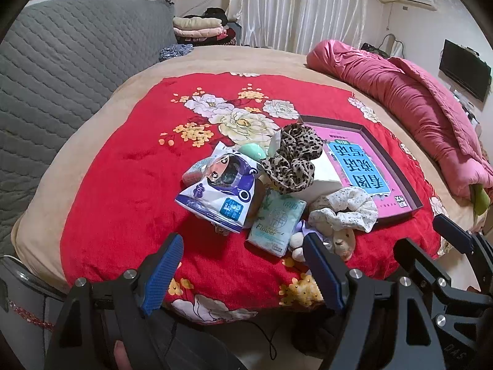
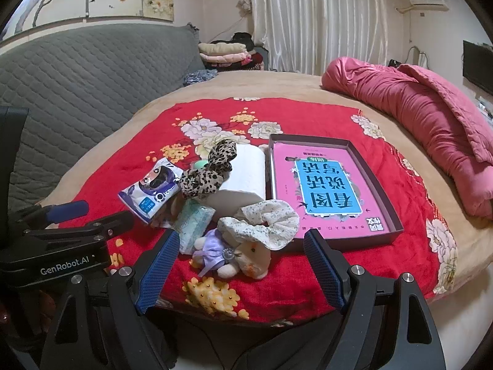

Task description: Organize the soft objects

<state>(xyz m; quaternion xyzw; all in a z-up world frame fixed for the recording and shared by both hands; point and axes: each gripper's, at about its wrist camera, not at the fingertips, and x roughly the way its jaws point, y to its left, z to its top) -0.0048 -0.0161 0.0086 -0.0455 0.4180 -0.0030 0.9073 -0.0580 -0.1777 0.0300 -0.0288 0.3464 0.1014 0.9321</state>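
Observation:
A pile of soft things lies on the red flowered blanket (image 1: 123,169): a leopard scrunchie (image 1: 291,160) (image 2: 205,169) on a white paper roll (image 2: 246,172), a white floral scrunchie (image 1: 345,209) (image 2: 265,219), a small plush rabbit in a purple dress (image 2: 231,256) (image 1: 339,240), a teal tissue pack (image 1: 277,219) (image 2: 194,219) and a cartoon-printed pouch (image 1: 220,188) (image 2: 152,188). A shallow dark box (image 2: 382,191) (image 1: 397,166) holding a pink book sits to their right. My left gripper (image 1: 243,246) is open in front of the pile. My right gripper (image 2: 242,243) is open, just short of the rabbit.
A rolled pink quilt (image 1: 400,98) lies along the bed's right side. A grey quilted sofa cover (image 1: 61,71) rises at the left, with folded clothes (image 1: 200,27) behind. The left gripper's body (image 2: 61,243) shows at the left of the right wrist view.

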